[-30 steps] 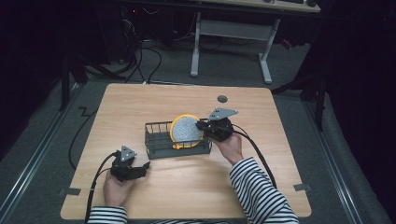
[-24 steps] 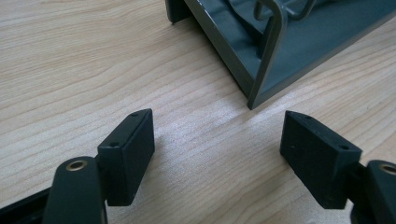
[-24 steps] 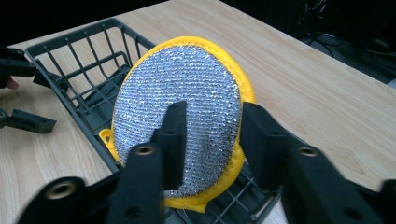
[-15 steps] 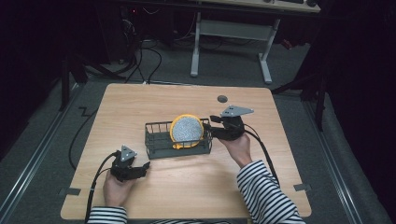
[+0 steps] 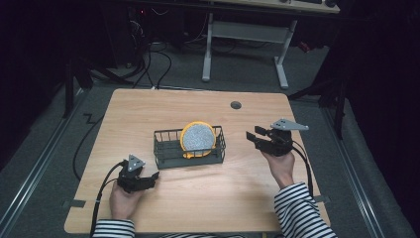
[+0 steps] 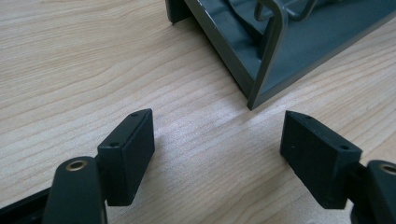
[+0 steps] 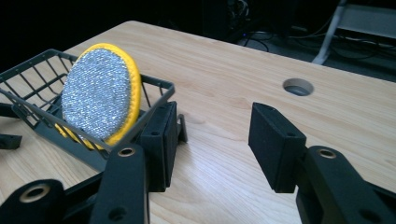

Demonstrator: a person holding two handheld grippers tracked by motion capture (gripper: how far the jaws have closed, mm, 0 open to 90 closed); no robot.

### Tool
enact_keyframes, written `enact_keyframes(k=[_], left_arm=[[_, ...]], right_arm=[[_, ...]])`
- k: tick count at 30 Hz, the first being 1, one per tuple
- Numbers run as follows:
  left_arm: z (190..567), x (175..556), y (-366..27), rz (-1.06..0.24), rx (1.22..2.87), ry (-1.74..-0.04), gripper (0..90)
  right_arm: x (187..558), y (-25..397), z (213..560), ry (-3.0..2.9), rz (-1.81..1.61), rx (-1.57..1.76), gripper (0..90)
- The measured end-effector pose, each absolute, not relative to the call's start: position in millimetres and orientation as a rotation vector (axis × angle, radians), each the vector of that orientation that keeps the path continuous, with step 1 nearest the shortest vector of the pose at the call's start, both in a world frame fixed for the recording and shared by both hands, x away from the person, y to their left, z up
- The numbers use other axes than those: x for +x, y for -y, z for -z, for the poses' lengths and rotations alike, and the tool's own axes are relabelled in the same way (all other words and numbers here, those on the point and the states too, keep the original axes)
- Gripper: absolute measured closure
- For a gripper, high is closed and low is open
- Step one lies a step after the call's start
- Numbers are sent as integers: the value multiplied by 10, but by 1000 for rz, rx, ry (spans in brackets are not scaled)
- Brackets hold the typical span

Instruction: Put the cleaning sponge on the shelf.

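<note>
A dark wire basket point(image 5: 168, 151) stands at the table's middle. A round yellow sponge with a silver scouring face point(image 5: 197, 138) leans upright inside its right half, seen close in the right gripper view as the sponge point(image 7: 99, 97) in the basket point(image 7: 28, 100). My right gripper point(image 5: 253, 137) hangs open to the right of the basket, apart from it, jaws empty point(image 7: 212, 140). My left gripper point(image 5: 152, 177) rests open near the front left, just before the basket's corner point(image 6: 261, 79), with bare table between its jaws point(image 6: 217, 156).
The wooden table point(image 5: 148, 114) has a round cable hole point(image 5: 236, 105) at the back right. Cables trail from both grippers over the front edge. A white desk frame point(image 5: 247, 44) and dark floor lie beyond the table.
My right gripper has let go of the sponge and drawn back to the right, away from the basket. The sponge stays leaning in the basket. The left gripper has not moved.
</note>
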State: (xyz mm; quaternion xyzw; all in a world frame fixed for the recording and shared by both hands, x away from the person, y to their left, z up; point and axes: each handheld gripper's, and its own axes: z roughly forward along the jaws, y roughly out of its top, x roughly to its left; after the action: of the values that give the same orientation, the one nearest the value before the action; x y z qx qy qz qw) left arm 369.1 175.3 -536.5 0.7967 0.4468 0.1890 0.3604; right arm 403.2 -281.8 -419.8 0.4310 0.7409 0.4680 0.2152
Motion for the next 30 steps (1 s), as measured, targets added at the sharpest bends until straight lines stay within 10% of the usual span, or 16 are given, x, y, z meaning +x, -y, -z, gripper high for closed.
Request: enact_keyframes(k=[30], left_arm=[[5364,3692,-1753,-487,2053,-1152,265]], right_arm=[[3483,3520,4641,-1863,-1314,1440,512]])
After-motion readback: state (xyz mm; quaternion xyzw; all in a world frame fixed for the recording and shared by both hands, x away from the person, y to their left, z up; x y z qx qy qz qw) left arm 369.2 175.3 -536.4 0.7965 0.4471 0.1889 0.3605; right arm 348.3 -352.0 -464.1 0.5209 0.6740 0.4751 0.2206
